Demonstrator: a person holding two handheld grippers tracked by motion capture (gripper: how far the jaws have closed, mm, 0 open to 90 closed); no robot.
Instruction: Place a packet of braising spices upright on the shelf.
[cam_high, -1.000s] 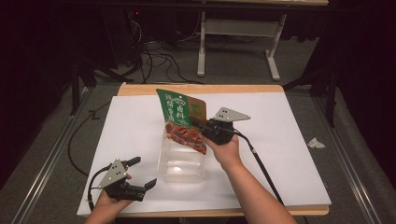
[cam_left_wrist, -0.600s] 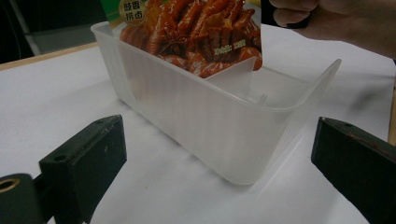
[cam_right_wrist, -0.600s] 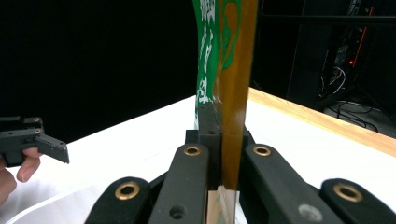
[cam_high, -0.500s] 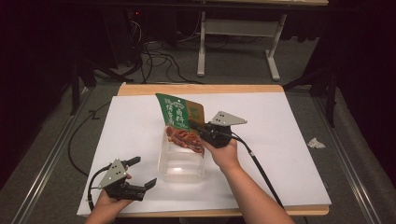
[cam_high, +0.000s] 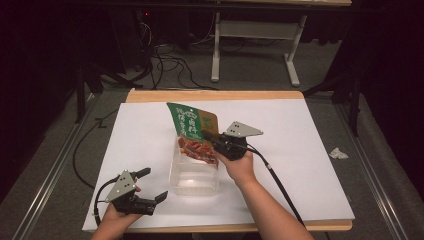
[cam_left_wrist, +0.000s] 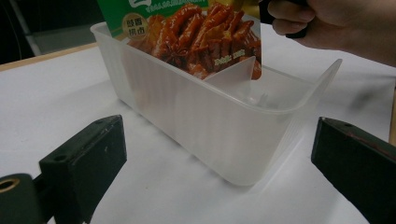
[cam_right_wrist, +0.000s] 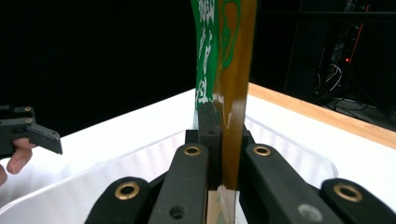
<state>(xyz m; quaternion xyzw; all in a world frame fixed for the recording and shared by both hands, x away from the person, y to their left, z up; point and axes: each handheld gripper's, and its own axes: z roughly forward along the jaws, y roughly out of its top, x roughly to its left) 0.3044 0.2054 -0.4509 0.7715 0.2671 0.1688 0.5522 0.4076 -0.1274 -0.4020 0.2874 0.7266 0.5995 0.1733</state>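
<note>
Taking the clear plastic tub (cam_high: 194, 172) as the landmark: to its left, near the front edge of the worktop (cam_high: 310, 150), the left hand-held gripper (cam_high: 150, 186) rests low with its jaws spread wide and nothing between them; in the left gripper view those two black jaws frame the near corner of the tub without touching it.

The tub itself stands upright on the white sheet that covers the worktop, open side up, and looks empty apart from what is being lowered into it. The snack pouch (cam_high: 192, 131), green at the top with a picture of reddish food below, stands on edge with its lower end inside the far part of the tub and its top leaning up and away from it.

At the right of the tub, the right hand-held gripper (cam_high: 212, 140) is clenched on the pouch's right edge; the right gripper view shows the foil edge pinched flat between the jaws, above the tub's rim.

The risks, as I judge them: the pouch is taller than the tub, so if let go while it stands this steeply it may tip over the rim onto the worktop. The tub is light and nothing steadies it, so a sideways push from the pouch could slide or tilt it.
</note>
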